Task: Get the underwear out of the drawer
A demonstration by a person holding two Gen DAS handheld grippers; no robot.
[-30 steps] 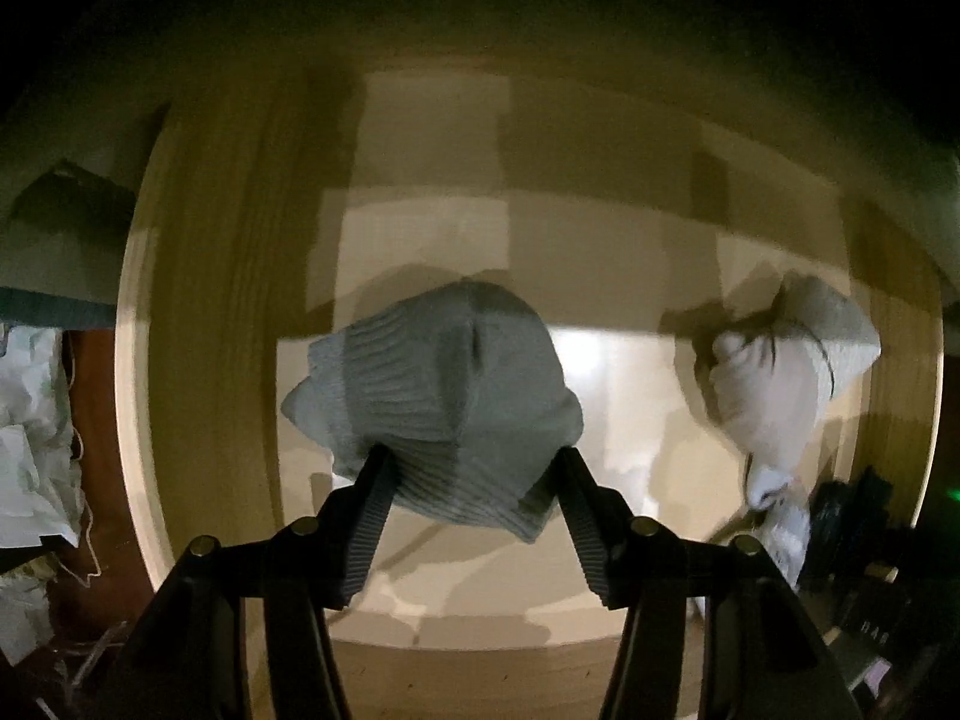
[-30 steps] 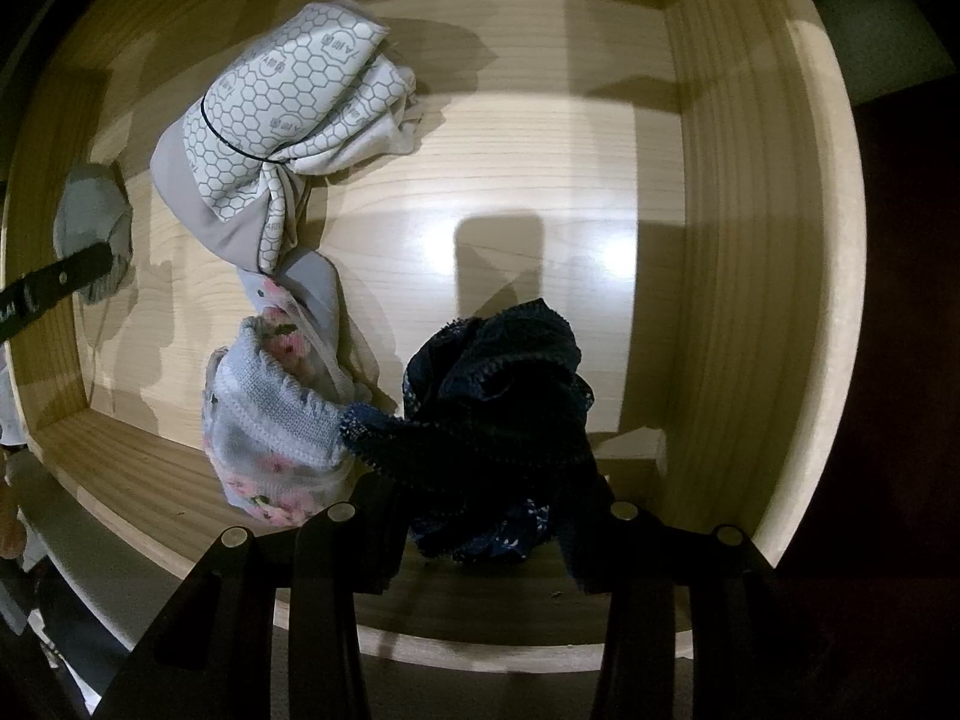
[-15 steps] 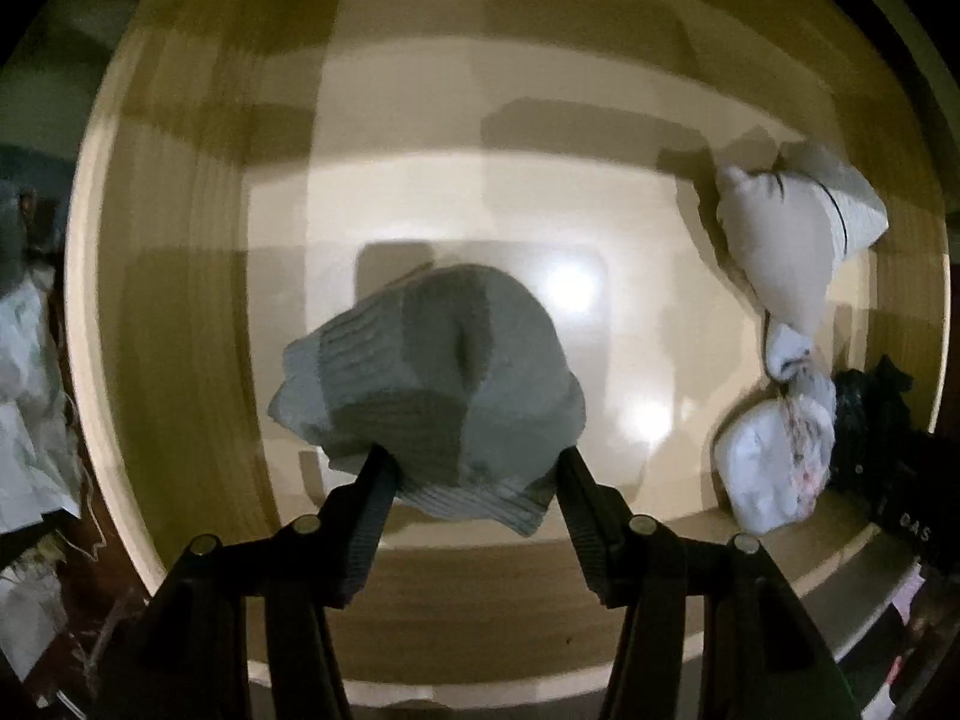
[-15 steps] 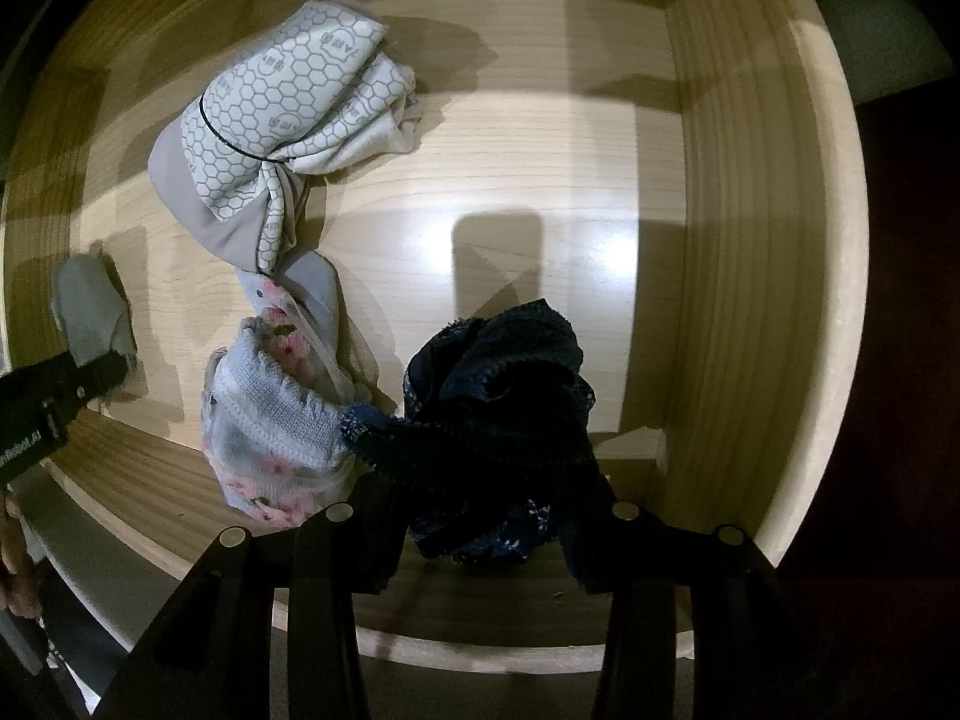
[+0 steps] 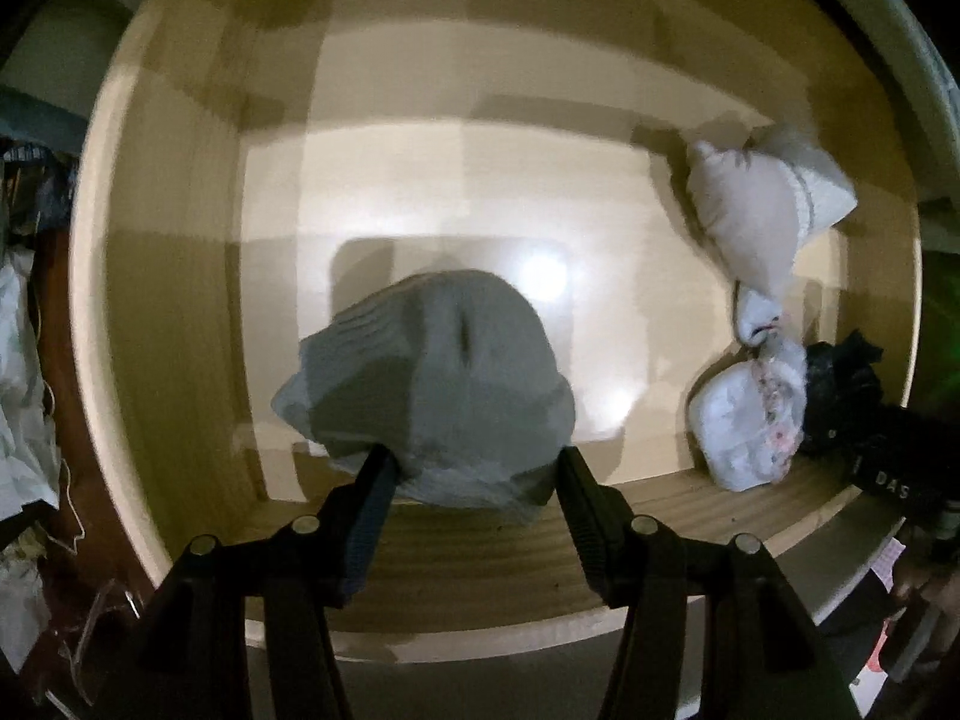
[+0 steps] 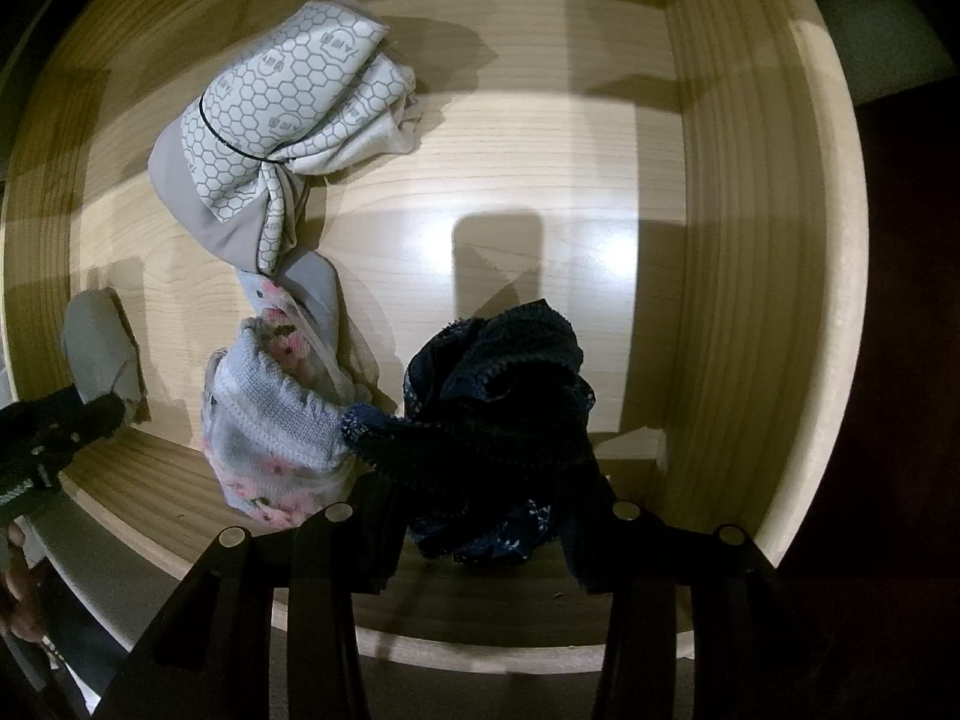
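In the left wrist view my left gripper (image 5: 474,468) holds a grey ribbed underwear bundle (image 5: 438,372) over the front edge of the pale wooden drawer (image 5: 180,240). Its jaws are opening, with the bundle still between the pads. In the right wrist view my right gripper (image 6: 480,516) is shut on dark navy lace underwear (image 6: 498,396) near the drawer's front right corner. A honeycomb-print pair (image 6: 282,114) and a floral pale-blue pair (image 6: 270,420) lie on the drawer floor (image 6: 540,180). The left gripper's finger (image 6: 60,438) and the grey bundle (image 6: 96,342) show at the left edge.
The drawer's walls (image 6: 750,240) rise on all sides. Crumpled white material (image 5: 18,390) lies outside the drawer on the left. A person's hand (image 6: 18,588) shows at the lower left edge of the right wrist view.
My left gripper has carried the grey bundle back from the drawer's middle to over its front edge. The right gripper and the navy underwear have not moved.
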